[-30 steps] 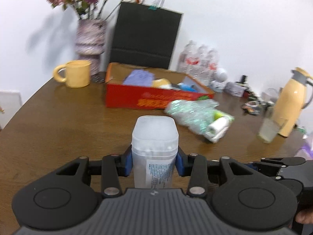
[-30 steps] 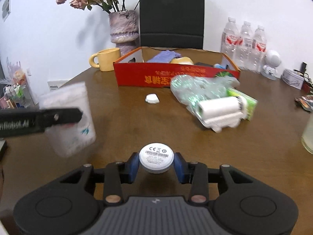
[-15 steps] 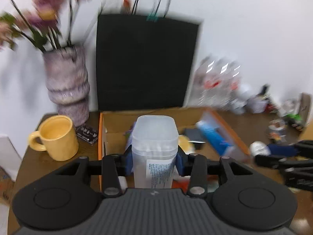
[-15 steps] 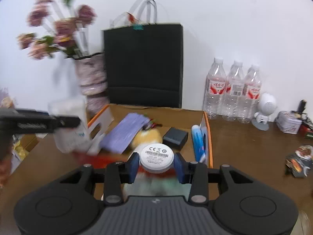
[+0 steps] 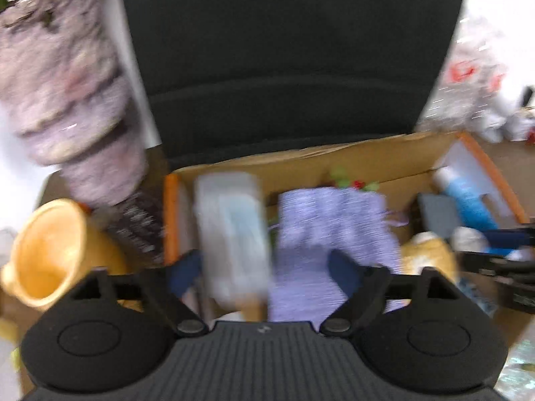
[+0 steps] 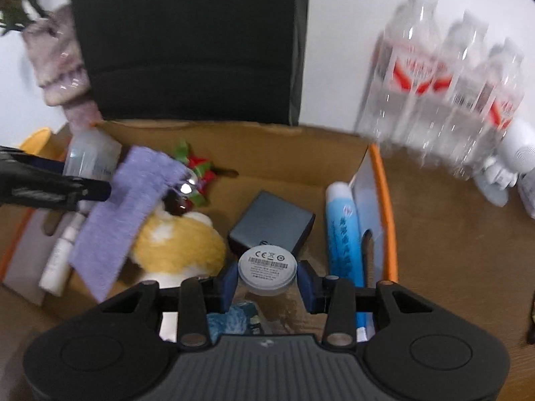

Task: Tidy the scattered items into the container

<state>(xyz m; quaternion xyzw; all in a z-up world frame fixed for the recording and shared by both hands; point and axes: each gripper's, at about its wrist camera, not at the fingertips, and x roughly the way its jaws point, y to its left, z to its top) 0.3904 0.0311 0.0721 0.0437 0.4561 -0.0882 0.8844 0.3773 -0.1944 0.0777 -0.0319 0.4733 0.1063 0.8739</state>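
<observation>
Left wrist view: the left claw (image 5: 264, 267) is opening, its blue pads clear of the frosted plastic jar (image 5: 232, 234), which stands upright between them over the cardboard box's (image 5: 334, 160) left end, beside a ribbed lilac cloth (image 5: 334, 220). Right wrist view: the right claw (image 6: 267, 282) pinches a smooth white round disc (image 6: 267, 267) by its rim, directly above the box floor, near a matte grey case (image 6: 272, 222) and a blue tube (image 6: 342, 230). Releasing there should drop the disc inside.
</observation>
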